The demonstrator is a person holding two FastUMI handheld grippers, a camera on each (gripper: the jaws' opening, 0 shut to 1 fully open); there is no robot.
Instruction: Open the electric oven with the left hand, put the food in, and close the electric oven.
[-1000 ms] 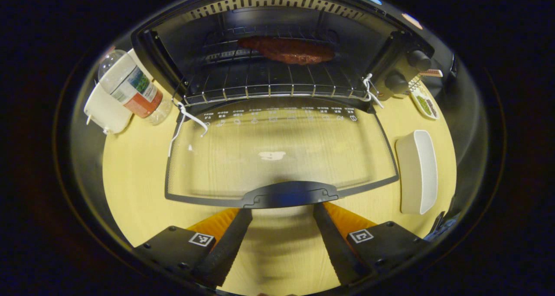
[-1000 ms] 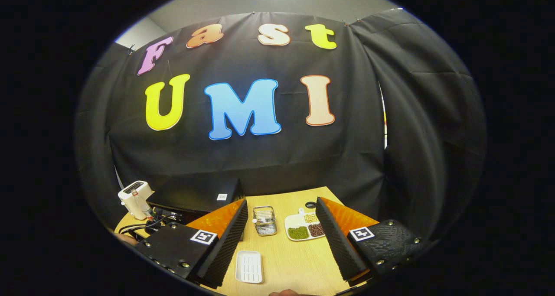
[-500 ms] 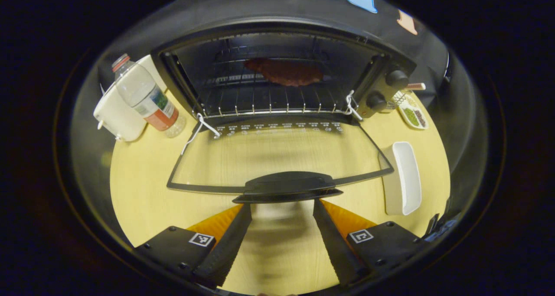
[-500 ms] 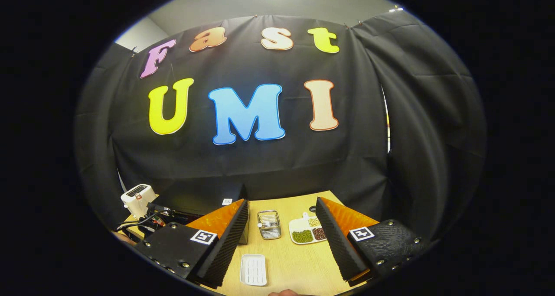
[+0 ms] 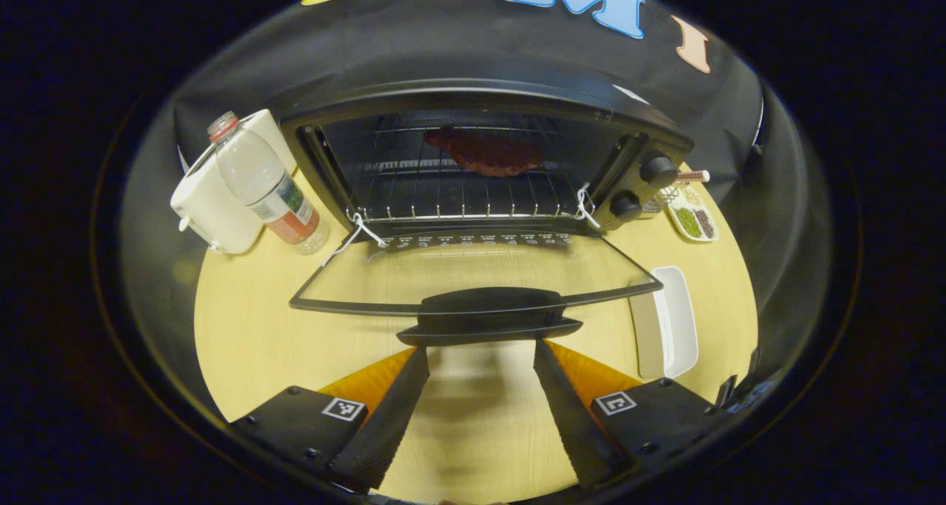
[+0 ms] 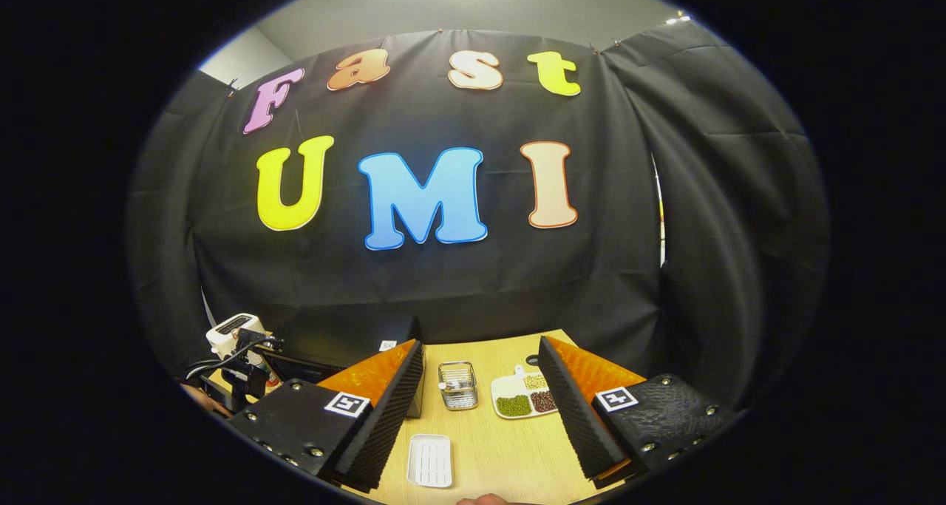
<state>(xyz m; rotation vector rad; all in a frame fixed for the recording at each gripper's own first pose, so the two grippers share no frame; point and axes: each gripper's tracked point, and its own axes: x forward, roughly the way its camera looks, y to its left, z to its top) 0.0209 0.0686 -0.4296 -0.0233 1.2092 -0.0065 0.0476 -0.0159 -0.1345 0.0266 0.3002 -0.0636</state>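
I'm seeing the left gripper sitting wide open, gripping nothing, its fingertips just under the door handle; contact unclear. The glass door is hanging near-flat, long axis sideways. Beyond it the oven is facing me, food lying crosswise on the rack. Right gripper is hovering open and empty above the table.
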